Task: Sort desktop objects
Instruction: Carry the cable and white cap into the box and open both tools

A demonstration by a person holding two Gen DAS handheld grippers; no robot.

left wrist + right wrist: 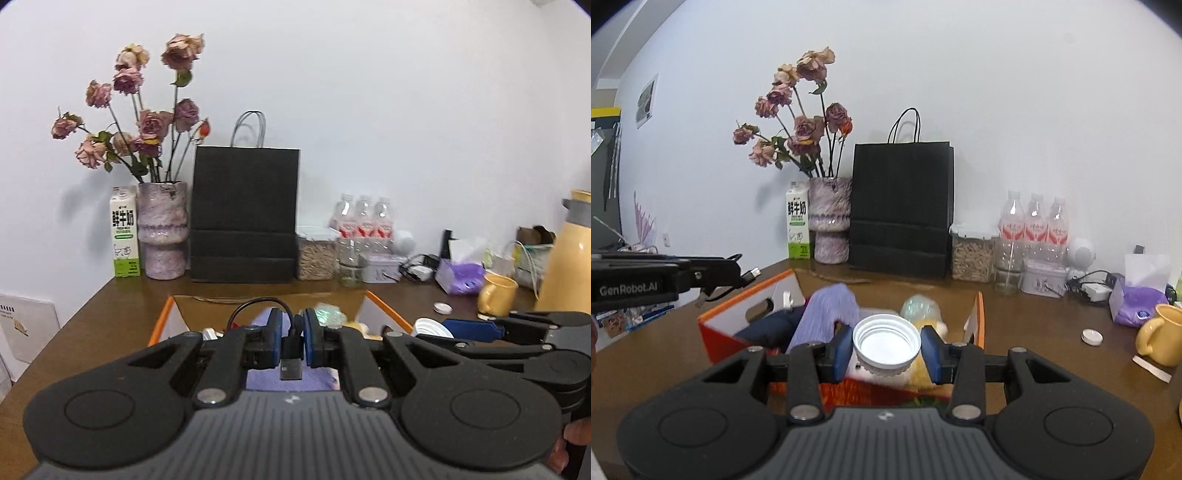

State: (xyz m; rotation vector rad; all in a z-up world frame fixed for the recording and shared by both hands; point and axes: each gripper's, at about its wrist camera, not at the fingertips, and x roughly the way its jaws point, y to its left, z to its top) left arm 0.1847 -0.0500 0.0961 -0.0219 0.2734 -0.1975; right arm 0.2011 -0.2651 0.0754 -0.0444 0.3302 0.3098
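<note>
My left gripper (291, 334) is shut on a black USB cable (258, 304). Its metal plug (290, 367) points back at the camera and the cord loops up over the left finger. My right gripper (886, 345) is shut on a white ribbed screw lid (886, 341), hollow side up. Both hang above an open orange-and-white cardboard box (716, 334) holding a purple cloth (827, 310), a dark item and a greenish bundle (918, 306). The right gripper (443, 329) with the lid (430, 326) shows at the right of the left wrist view. The left gripper (740, 273) shows at the left of the right wrist view.
Along the wall stand a milk carton (798, 221), a vase of dried roses (829, 221), a black paper bag (901, 210), a grain jar (971, 254) and water bottles (1034, 225). A yellow mug (1161, 334), purple tissue pack (1137, 306) and small white cap (1092, 336) sit at right.
</note>
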